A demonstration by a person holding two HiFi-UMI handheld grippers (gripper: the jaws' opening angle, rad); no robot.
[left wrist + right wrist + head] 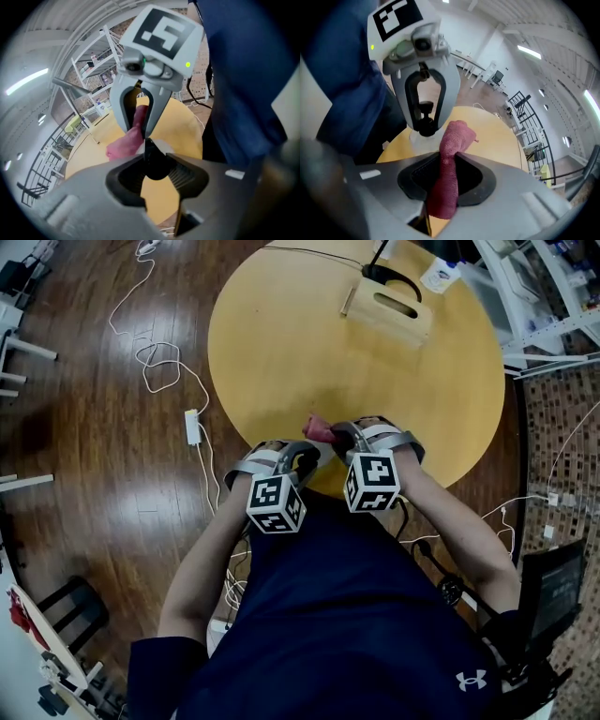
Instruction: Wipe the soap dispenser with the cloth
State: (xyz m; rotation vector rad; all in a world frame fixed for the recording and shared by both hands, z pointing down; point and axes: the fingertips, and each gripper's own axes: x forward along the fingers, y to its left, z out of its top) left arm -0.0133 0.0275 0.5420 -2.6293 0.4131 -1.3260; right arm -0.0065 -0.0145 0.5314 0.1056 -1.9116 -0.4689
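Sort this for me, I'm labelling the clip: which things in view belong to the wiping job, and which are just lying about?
Job: cloth in right gripper; dispenser in left gripper.
Lying about: wooden box, power strip, cables, laptop.

Left gripper (309, 453) and right gripper (339, 437) are held side by side, angled steeply downward; left jaws are closed on the soap dispenser (423, 115); right jaws are clamped on the cloth (457, 135); both forearms (202, 559) are drawn inward.
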